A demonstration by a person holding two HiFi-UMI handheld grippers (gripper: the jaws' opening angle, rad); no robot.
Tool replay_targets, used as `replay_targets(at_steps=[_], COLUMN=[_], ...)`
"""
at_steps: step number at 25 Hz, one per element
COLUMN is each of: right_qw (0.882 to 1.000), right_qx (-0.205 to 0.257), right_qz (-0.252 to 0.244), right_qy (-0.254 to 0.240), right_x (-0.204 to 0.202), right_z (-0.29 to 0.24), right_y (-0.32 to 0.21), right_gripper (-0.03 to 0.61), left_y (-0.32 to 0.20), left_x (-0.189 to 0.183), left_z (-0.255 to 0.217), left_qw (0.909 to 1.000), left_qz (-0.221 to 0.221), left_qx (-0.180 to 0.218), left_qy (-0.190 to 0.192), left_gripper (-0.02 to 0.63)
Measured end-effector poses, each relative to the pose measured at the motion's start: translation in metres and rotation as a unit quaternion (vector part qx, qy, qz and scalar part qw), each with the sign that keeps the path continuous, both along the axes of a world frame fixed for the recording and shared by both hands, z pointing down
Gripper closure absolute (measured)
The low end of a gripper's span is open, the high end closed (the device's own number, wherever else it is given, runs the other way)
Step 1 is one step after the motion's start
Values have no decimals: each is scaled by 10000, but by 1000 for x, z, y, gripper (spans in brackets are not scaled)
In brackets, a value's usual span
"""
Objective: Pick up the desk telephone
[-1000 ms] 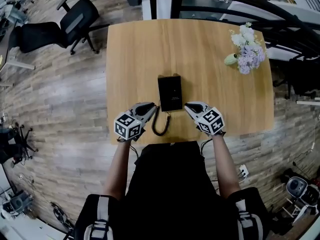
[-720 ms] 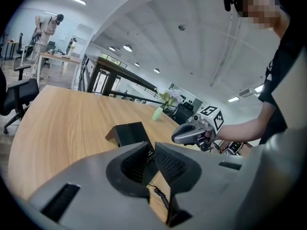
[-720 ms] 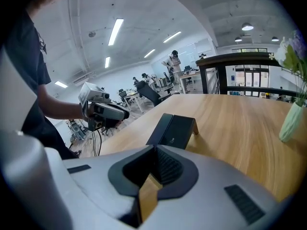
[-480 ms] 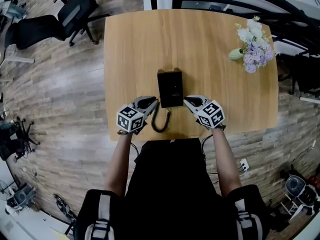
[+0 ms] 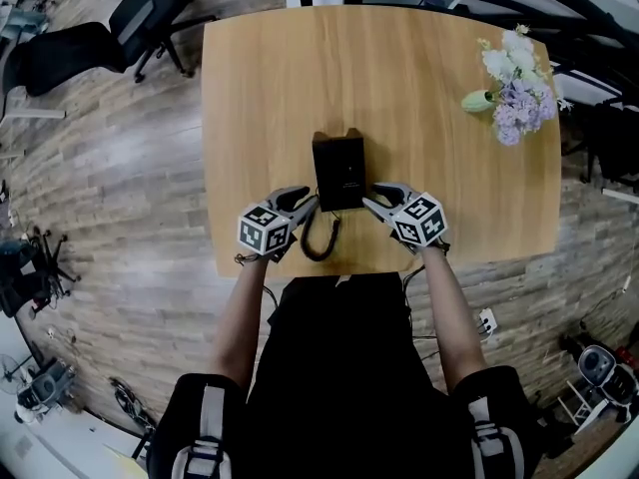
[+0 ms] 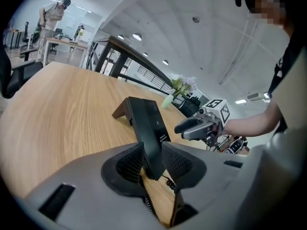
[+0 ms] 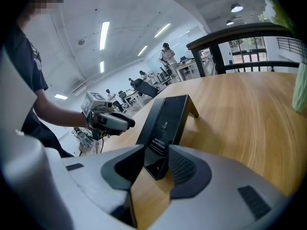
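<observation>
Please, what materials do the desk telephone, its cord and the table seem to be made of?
Desk telephone: probably black plastic, smooth and half-glossy; its face catches light in the right gripper view.
Cord: black coiled cable, likely covered in rubber or vinyl; too small to be sure.
Table: light wood or wood-look laminate, matte; it shows grain lines and no strong shine.

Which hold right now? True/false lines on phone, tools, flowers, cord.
1. The desk telephone rests on the wooden table. True.
2. The flowers stand right beside the desk telephone. False: they stand at the table's far right corner, well apart.
3. The left tool and the right tool flank the telephone's near end. True; both tools' jaws are opening, that end showing between them.
4. The coiled cord hangs off the table's far edge. False: it curls on the table's near side, between the tools.
</observation>
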State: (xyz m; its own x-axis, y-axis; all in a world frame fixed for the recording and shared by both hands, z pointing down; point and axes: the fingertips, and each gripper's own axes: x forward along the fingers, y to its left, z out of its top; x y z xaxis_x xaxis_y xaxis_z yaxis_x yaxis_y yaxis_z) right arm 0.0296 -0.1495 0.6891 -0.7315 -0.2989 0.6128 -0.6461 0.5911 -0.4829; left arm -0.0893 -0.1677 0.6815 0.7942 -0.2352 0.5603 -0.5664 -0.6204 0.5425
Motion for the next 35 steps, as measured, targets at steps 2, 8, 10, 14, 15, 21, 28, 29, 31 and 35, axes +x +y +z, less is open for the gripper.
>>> replay_targets(at_steps=[2, 8, 10, 14, 15, 21, 28, 29, 31, 35], right_qw=[10000, 9999, 9999, 9995, 9995, 9991, 9987, 9986, 9984, 9972], right_qx=[-48, -81, -73, -182, -199, -268, -332, -347, -383, -503], right_qz=[-49, 30, 34, 54, 35, -101, -112, -106, -121, -107], right_qy=[11, -130, -138, -235, -240, -302, -362, -374, -393, -535], right_x=[-1, -7, -9, -13, -14, -18, -20, -21, -23, -25], right_z=[7, 15, 16, 23, 24, 32, 37, 38, 40, 43], right_y=[-3, -23, -27, -28, -28, -32, -36, -36, -37, -38], right_gripper=[405, 354, 346, 336, 334, 334, 334, 334, 334, 334], left_y=[-2, -10, -12, -13, -14, -16, -22, -22, -22, -22], left_x=[2, 9, 11, 17, 19, 28, 37, 38, 41, 47], left_z=[5, 21, 25, 31, 33, 41, 45, 46, 48, 51], left_qw=[10000, 9994, 9992, 9987, 9985, 9974, 9973, 9972, 9971, 9966], left_qz=[-32, -62, -73, -64, -59, -41, 21, 35, 86, 187], left_qx=[-75, -327, -378, -480, -518, -671, -677, -679, -693, -731], left_qy=[52, 103, 100, 165, 184, 251, 294, 303, 317, 333], left_gripper=[480, 380, 371, 360, 360, 360, 360, 360, 360, 359])
